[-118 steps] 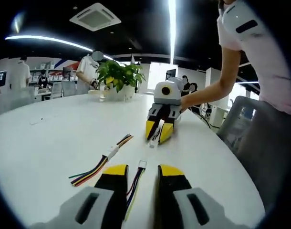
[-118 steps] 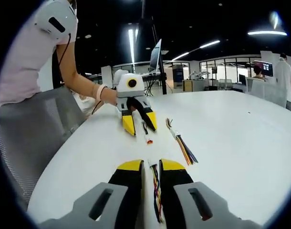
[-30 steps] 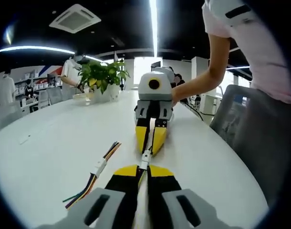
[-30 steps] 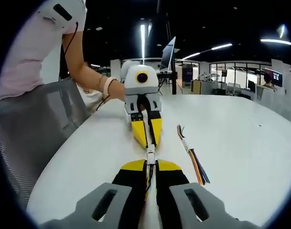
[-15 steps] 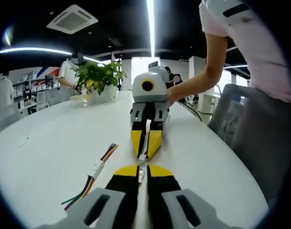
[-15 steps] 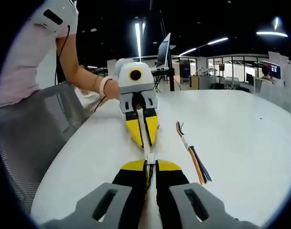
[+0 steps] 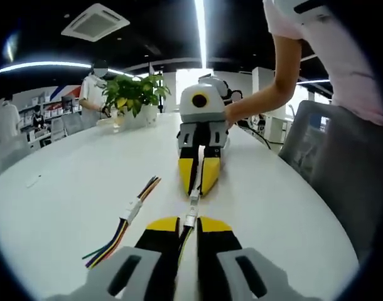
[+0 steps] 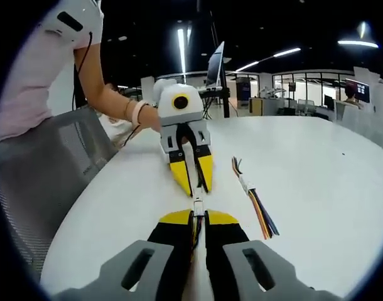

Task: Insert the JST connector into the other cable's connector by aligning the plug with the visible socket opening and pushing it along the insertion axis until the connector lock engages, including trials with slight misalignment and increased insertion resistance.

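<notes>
While gripped, two connectors [image 7: 191,207], three cables [image 7: 125,229]

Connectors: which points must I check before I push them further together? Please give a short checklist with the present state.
1. Left tool shut on left cable: ok.
2. Right tool shut on right cable: ok.
3. Connectors in line between the two tools: ok.
4. Lock engaged: cannot tell.
5. Spare cable lies to the side, apart from the connectors: ok.
</notes>
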A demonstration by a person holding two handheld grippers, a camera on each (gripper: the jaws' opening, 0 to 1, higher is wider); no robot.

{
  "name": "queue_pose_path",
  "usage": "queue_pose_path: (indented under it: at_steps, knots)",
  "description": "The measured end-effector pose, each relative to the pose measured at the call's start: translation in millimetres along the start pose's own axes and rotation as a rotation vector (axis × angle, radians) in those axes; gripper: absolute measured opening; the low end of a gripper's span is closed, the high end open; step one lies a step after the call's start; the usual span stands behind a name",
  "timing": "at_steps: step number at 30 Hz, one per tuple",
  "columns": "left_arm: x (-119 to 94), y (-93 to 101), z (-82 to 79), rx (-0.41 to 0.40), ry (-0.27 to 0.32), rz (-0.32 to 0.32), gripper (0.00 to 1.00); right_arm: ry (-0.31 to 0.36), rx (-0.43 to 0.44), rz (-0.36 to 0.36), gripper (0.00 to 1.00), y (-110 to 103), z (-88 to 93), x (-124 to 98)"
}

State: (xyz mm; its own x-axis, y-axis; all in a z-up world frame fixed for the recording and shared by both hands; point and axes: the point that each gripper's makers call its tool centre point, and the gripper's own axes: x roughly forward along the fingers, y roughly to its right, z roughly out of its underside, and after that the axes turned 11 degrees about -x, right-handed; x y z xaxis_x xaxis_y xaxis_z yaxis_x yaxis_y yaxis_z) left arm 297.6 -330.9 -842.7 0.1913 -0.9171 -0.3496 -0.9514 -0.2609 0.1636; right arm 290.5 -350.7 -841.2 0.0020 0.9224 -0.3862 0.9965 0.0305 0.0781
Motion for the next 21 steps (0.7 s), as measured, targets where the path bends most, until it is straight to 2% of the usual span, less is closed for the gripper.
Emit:
queue_pose_path:
  at_steps: [8,21]
  knots:
    - [-0.3,1.4,-0.5,0.005,0.019,0.012,0.00,-0.002,0.007,0.000,0.04,0.4,0.8,1.9]
    - [-4.7,3.3,-0.3,0.010,-0.005,-0.013,0.00,-0.006,0.013,-0.011,0.04,1.0,-0.4,6.3]
